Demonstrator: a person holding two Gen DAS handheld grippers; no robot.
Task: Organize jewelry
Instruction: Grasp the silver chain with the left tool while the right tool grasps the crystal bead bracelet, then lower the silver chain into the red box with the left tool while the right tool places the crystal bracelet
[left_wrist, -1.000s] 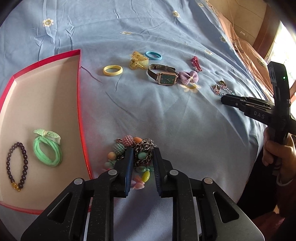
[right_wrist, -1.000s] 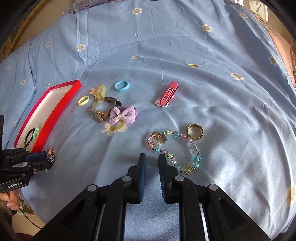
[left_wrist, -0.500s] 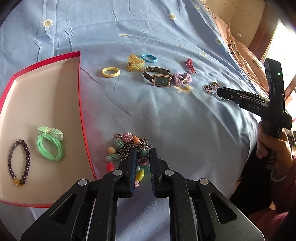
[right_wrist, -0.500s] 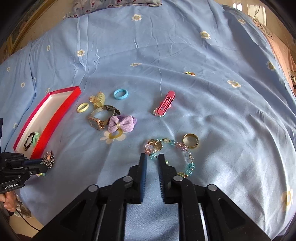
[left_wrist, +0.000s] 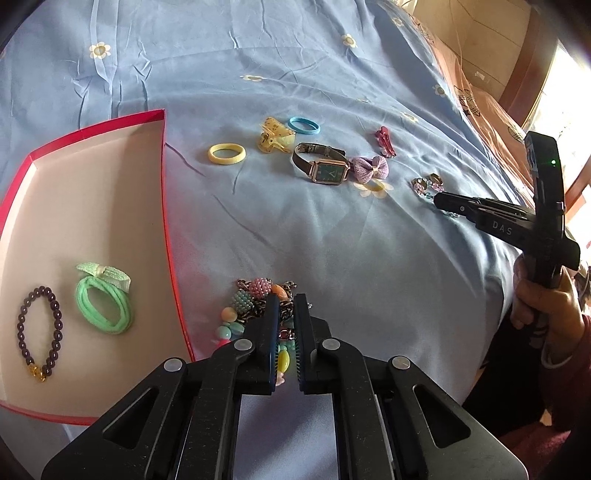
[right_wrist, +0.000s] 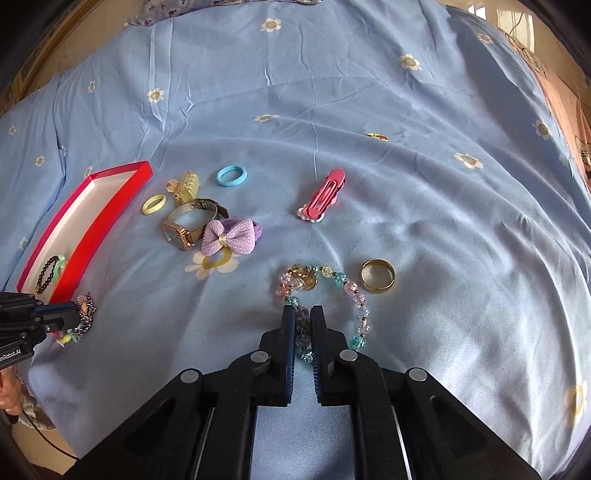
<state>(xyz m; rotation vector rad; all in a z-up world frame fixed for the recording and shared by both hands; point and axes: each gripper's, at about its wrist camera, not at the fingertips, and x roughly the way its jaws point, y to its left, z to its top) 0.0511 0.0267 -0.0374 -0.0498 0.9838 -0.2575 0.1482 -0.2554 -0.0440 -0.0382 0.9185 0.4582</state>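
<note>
Slippage is the worry we carry on both sides at once. Our left gripper (left_wrist: 286, 306) is closing on the chunky charm bracelet (left_wrist: 258, 314), a tangle of dark chain with pink, teal, orange and yellow beads lying on the blue bedsheet (left_wrist: 332, 92) just right of the red tray (left_wrist: 162, 192); the pads seem to pinch only a few links, so we judge that the heavy bead cluster could swing, slide out, or catch the tray's near wall on the way over. Our right gripper (right_wrist: 303, 314) is closing too, with a stretch of the crystal bead bracelet (right_wrist: 332, 284) between its pads; those glassy pink, aqua and clear beads are round and slick, and they may roll out of a narrow pinch, or the loop may drag the gold ring (right_wrist: 377, 275) lying just beside it. The soft sheet gives under pressure, so either grip could also gather cloth. The tray already holds a dark bead bracelet (left_wrist: 38, 332) and a green hair tie (left_wrist: 103, 302) at its near end, with bare floor farther back. Farther off on the sheet lie a yellow hair tie (left_wrist: 226, 153), a yellow claw clip (left_wrist: 273, 138), a blue hair tie (left_wrist: 303, 125), a gold-cased wristwatch (left_wrist: 325, 168), a lilac bow (left_wrist: 369, 168) and a pink hair clip (right_wrist: 325, 195), all apart from the tray.
</note>
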